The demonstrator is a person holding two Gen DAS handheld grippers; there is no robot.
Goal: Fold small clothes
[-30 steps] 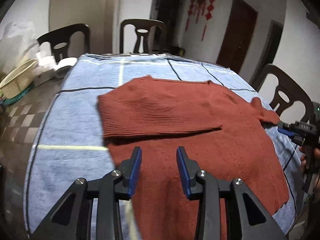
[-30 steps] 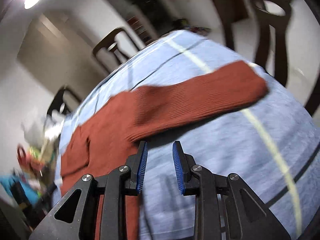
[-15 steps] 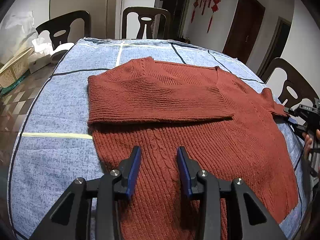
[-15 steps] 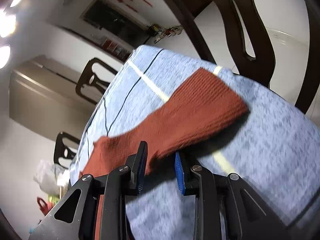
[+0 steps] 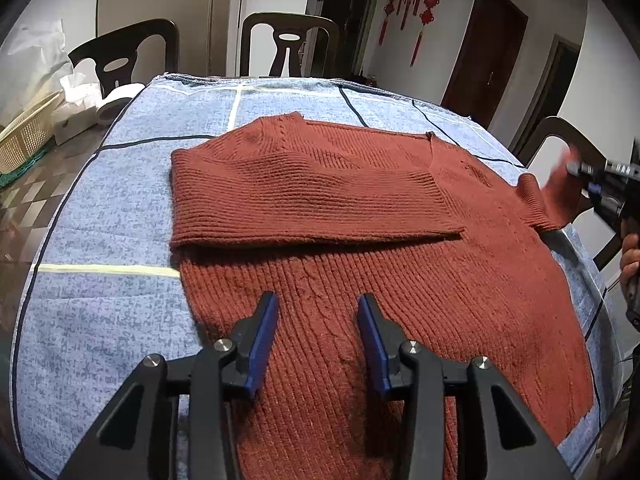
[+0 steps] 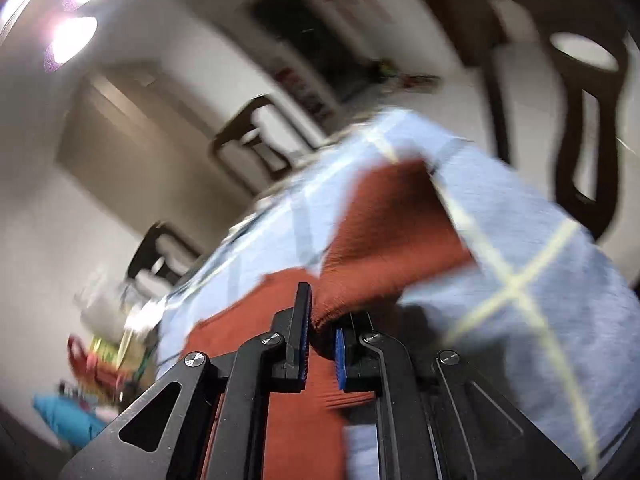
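Note:
A rust-red knit sweater [image 5: 360, 248] lies flat on a blue checked cloth [image 5: 104, 200] that covers the table. Its left sleeve [image 5: 304, 200] is folded across the chest. My left gripper [image 5: 318, 312] is open and empty, held just above the sweater's lower body. My right gripper [image 6: 320, 328] is shut on the right sleeve [image 6: 384, 240] near its cuff and lifts it off the cloth. In the left wrist view the right gripper [image 5: 592, 180] shows at the right table edge with the raised sleeve [image 5: 556, 196].
Dark wooden chairs [image 5: 288, 48] stand around the table. A woven basket [image 5: 24, 140] and a tissue box [image 5: 76, 116] sit on the bare tabletop at the far left. The right table edge is close to a chair [image 5: 560, 144].
My right gripper has closed on the right sleeve and raised it, where before it was open beside the sleeve. My left gripper has come closer over the sweater's body, still open.

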